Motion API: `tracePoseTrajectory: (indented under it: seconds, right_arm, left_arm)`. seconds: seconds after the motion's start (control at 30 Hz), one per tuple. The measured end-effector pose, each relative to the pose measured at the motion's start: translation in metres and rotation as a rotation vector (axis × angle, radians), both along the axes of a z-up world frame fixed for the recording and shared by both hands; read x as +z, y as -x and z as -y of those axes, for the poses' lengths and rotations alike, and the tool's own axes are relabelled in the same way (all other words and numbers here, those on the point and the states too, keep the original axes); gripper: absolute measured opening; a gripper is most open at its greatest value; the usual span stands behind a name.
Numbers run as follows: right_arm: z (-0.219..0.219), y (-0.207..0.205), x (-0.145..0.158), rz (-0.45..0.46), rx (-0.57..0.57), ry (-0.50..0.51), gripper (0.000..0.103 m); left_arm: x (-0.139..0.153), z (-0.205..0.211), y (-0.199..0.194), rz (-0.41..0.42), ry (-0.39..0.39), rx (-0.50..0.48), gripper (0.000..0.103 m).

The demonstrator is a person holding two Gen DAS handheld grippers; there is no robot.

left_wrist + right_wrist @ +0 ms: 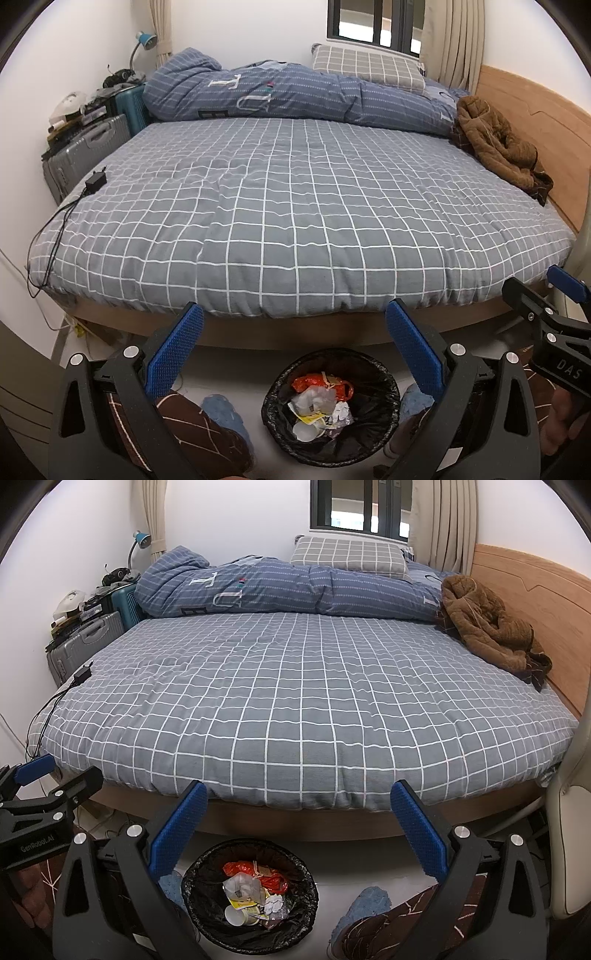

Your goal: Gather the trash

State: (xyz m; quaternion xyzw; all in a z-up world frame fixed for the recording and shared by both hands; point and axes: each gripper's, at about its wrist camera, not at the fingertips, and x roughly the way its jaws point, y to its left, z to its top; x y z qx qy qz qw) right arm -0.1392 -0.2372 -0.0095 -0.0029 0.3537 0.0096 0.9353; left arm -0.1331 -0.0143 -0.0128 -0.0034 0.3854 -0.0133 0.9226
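- Left wrist view: left gripper point(293, 345), jaws spread wide and holding nothing, hangs above the trash bin point(330, 408), which sits at 6 o'clock on the floor by the bed point(295, 206); likely poised after a drop.
- Bin stands upright, mouth facing up, with wrappers point(321, 402) inside.
- Right gripper point(299, 829), at 3 o'clock from the left one, is likewise spread and empty.

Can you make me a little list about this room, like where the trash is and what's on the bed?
bin: black-lined trash bin on the floor in front of the bed
in bin: crumpled paper, orange wrapper, white cup
bed: grey checked sheet
on bed: blue blanket, brown jacket, pillow, black charger
left hand-held gripper: open, holds nothing
right hand-held gripper: open, holds nothing
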Motion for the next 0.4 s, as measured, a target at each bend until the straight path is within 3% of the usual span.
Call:
tracePoseTrajectory:
  seconds: [0.4]
  right_arm:
    - [-0.0017, 0.0003, -0.0005, 0.000, 0.002, -0.003, 0.095]
  left_arm:
    - [-0.0003, 0.0014, -0.0004, -0.001, -0.003, -0.003, 0.097]
